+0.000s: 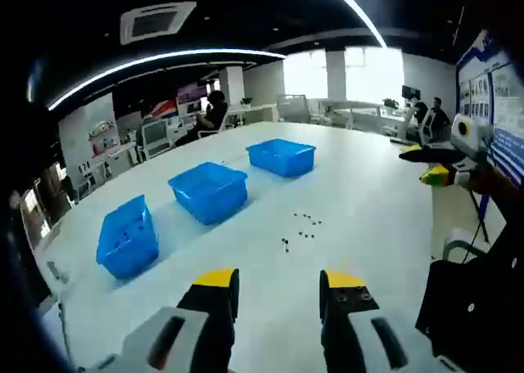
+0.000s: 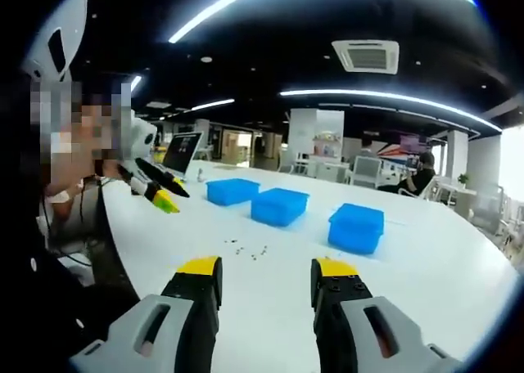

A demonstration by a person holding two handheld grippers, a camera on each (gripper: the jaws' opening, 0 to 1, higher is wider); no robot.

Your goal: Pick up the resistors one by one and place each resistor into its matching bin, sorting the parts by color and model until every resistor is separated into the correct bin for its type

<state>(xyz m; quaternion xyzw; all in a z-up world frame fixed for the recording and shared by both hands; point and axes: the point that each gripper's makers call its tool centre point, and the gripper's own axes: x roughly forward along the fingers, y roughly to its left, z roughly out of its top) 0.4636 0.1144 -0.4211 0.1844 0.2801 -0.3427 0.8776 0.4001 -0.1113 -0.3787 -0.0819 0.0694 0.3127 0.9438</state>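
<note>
Left gripper view: resistors point(image 1: 304, 225) beside bins point(image 1: 210, 191).

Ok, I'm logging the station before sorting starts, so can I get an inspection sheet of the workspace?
Surface: large white table, mostly bare.
Job's things: three blue plastic bins in a row; small dark resistors scattered loose on the table beside them, none seen in a gripper.
Clutter: nothing seen.
Grippers: left gripper with yellow-tipped jaws open, empty, above the table; right gripper likewise open and empty.
Cables: nothing seen.
Surroundings: open office with desks, chairs, ceiling light strips, a seated person in the background and poster boards along one wall.
</note>
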